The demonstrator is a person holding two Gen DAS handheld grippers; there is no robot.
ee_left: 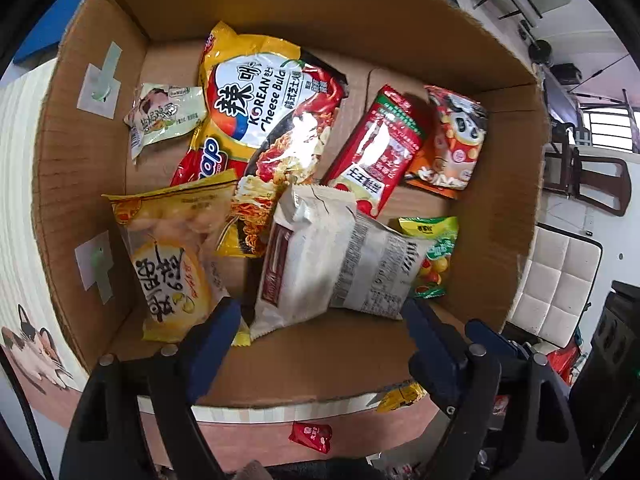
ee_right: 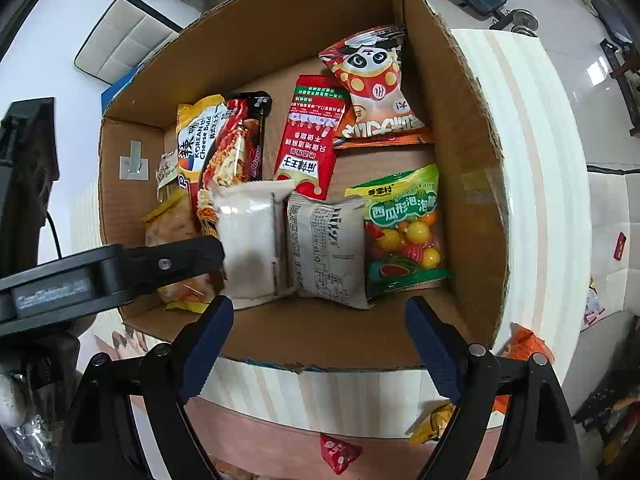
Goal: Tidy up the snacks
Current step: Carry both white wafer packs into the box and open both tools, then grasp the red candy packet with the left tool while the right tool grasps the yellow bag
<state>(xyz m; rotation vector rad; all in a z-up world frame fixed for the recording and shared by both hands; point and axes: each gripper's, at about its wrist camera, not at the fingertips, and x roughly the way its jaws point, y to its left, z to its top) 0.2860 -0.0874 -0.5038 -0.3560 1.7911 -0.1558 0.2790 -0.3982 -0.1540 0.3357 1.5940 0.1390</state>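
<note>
**Both grippers hovering over the snack box**

You are holding the left gripper [ee_left: 320, 316] and right gripper [ee_right: 320, 316] wide and empty above the brown cardboard box [ee_right: 472, 184]. Two pale foil packets [ee_right: 288, 240] are lying loose inside; closing carelessly risks pinching neighbouring bags.

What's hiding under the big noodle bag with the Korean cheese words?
Under the noodle bag, a red and yellow packet pokes out at its lower left. The noodle bag covers most of it, so its name stays hidden. Elsewhere, only the cardboard box floor shows.
</note>
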